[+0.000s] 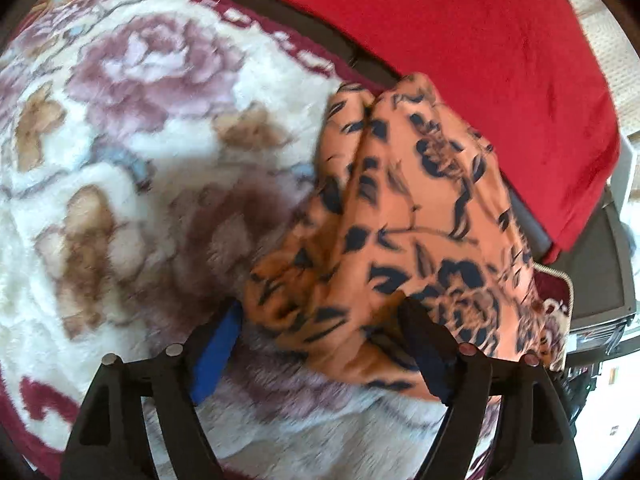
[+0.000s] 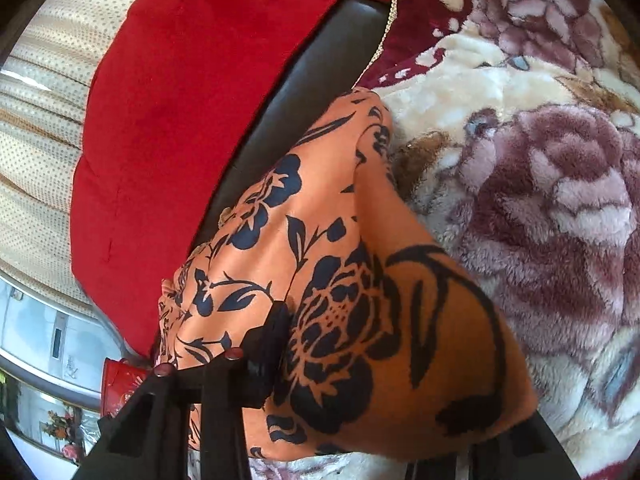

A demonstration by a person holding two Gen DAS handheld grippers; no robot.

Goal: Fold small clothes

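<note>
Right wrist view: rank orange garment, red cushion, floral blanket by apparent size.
1. Floral blanket and orange garment: about alike, and the garment sits nearest the lens, so I won't rank them.
2. Red cushion: looks a bit smaller.

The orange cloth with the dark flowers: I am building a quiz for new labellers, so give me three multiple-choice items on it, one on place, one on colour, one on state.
1. What does the orange cloth lie on?
A. a flowered fleece blanket
B. a bare wooden floor
C. a glass table

2. What colour is the cushion behind it?
A. green
B. red
C. white

3. How does the cloth lie?
A. spread flat
B. rolled into a tube
C. bunched up in folds

Answers: 1 A, the blanket with pink roses is under it. 2 B, the cushion is plain red. 3 C, ridges and creases run through it in both views.
</note>
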